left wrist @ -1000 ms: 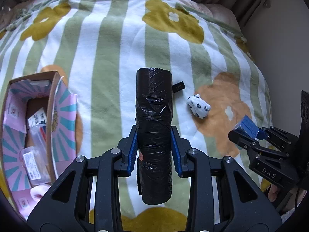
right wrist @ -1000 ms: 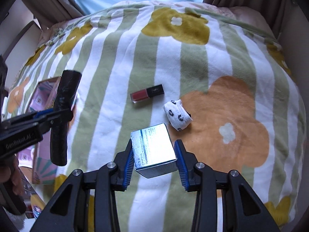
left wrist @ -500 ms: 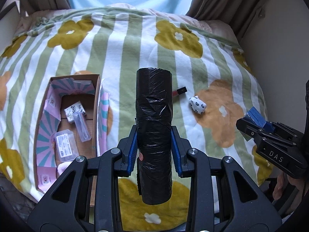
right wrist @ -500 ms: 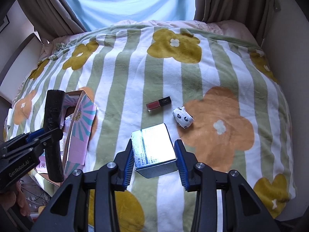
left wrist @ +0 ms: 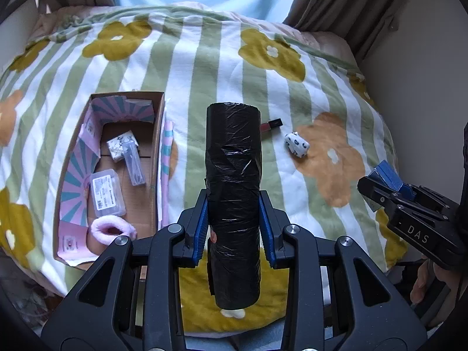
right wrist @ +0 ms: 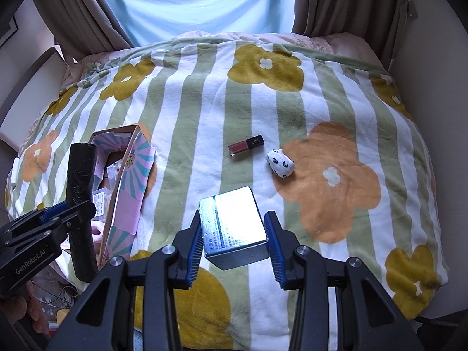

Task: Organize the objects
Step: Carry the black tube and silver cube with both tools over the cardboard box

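The bed (right wrist: 204, 111) fills the room under both hands, its flowered blanket running to a wall on the right and dropping off at the near edge. On its left side lies the open box (left wrist: 158, 158), long axis running away from the viewer, already holding a clear case, a small tube and some pink fluff, with bare cardboard in the middle.

The left gripper (left wrist: 234, 228) is pinching the black roll (left wrist: 233, 193) at mid-length, the roll pointing forward along the fingers (roughly parallel to the box). The box sits to that gripper's left and below, so the left hand is the nearer one, and a sideways carry over the box's right wall looks like the move to make.

The right gripper (right wrist: 234, 231) is clamped on the silver carton (right wrist: 234, 222), held above the blanket's middle, well right of the box; it would have to cross behind or after the left hand.

Still loose on the blanket are the lipstick (right wrist: 246, 145) and, just right of it, the spotted bundle (right wrist: 280, 163), with open blanket all round them.
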{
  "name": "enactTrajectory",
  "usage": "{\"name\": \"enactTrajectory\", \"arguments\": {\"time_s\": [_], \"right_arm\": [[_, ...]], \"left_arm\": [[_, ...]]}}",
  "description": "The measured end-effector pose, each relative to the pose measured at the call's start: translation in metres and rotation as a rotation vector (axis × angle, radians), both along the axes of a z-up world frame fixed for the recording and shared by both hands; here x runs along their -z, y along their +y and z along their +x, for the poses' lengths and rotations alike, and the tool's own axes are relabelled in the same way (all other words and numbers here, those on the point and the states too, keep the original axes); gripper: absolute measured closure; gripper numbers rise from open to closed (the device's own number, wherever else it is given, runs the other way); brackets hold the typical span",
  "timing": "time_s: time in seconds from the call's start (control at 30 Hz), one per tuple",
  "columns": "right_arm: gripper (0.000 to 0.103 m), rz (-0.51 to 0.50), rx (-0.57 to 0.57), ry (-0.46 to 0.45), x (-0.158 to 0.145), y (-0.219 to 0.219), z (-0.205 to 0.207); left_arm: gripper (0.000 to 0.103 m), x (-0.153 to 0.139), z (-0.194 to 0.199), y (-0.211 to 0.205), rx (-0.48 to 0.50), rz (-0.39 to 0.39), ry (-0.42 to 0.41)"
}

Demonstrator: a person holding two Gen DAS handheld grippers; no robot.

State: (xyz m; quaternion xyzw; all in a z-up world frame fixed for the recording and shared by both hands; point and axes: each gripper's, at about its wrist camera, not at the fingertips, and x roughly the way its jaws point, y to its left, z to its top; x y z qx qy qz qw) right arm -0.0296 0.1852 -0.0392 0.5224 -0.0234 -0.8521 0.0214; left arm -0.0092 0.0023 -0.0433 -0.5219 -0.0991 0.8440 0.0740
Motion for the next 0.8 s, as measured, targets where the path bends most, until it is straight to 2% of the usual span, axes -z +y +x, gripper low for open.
{"name": "enactTrajectory", "arguments": {"time_s": [0.4,0.6,0.8], "right_arm": [[0.066,0.001,-0.123,0.020,-0.005,-0.048,-0.018],[0.066,-0.005,-0.225,0.019,-0.003,-0.091,-0.036],[0.066,-0.012,-0.309,0.011,0.003,-0.138,-0.064]], "left_arm": [[0.074,-0.005,0.009,-0.042,-0.088,0.010,0.015],[0.074,-0.004,0.009,-0.081,-0.165,0.010,0.007],[0.074,0.012,0.010,-0.129,-0.252,0.009,-0.041]]}}
